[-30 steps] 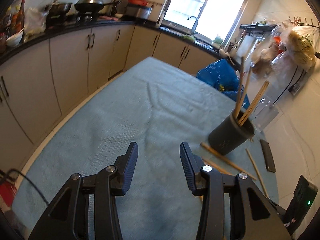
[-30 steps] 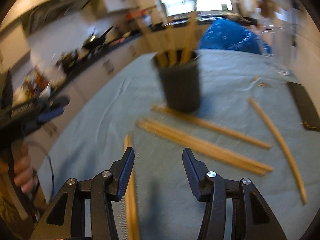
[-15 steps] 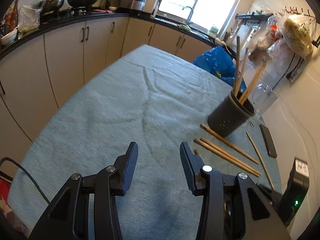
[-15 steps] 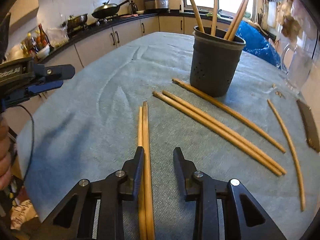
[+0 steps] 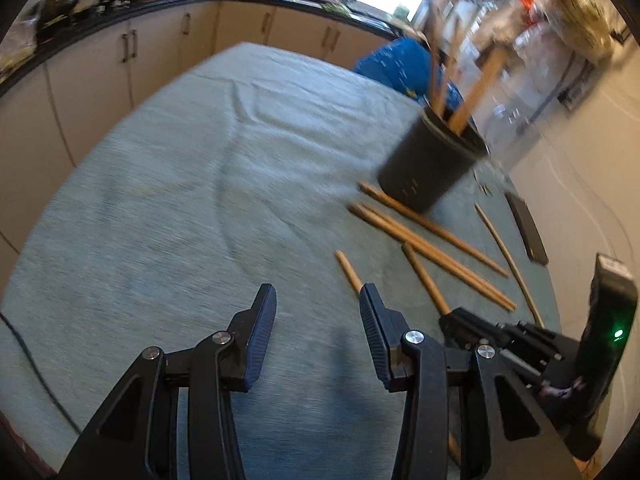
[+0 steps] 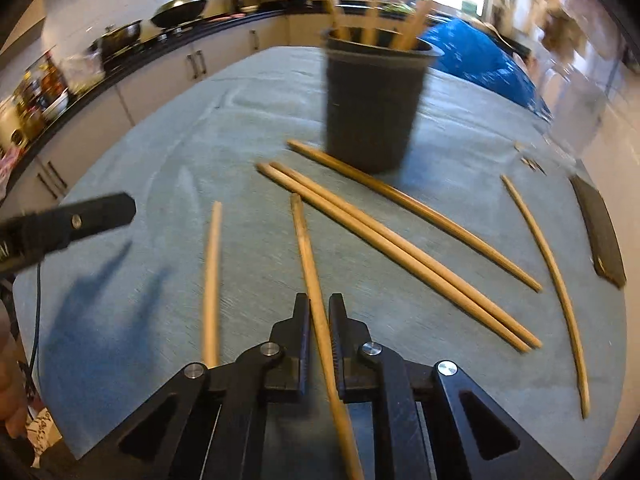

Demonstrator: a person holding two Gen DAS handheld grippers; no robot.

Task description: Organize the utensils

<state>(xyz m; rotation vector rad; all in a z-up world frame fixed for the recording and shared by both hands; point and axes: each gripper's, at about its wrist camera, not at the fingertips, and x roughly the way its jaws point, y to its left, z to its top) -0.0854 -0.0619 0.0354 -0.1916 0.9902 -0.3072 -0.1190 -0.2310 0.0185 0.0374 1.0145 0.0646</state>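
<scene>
A dark utensil cup [image 6: 374, 104] with several wooden chopsticks standing in it sits on the blue-grey tablecloth [image 6: 180, 152]; it also shows in the left wrist view [image 5: 430, 166]. Several loose chopsticks [image 6: 396, 248] lie in front of it. My right gripper [image 6: 319, 312] is shut on one chopstick [image 6: 306, 248], whose tip points toward the cup. A second chopstick [image 6: 212, 272] lies just left of it. My left gripper [image 5: 318, 304] is open and empty above the cloth, left of the right gripper [image 5: 508, 336].
A curved chopstick [image 6: 552, 276] and a flat dark object [image 6: 600, 236] lie near the table's right edge. A blue bag [image 6: 480, 64] sits behind the cup. Kitchen cabinets and a counter with pans [image 6: 180, 4] run along the left and back.
My right gripper has closed on one of the two chopsticks that lay together, and the pair has separated. My left gripper stayed open and shifted slightly toward the table.
</scene>
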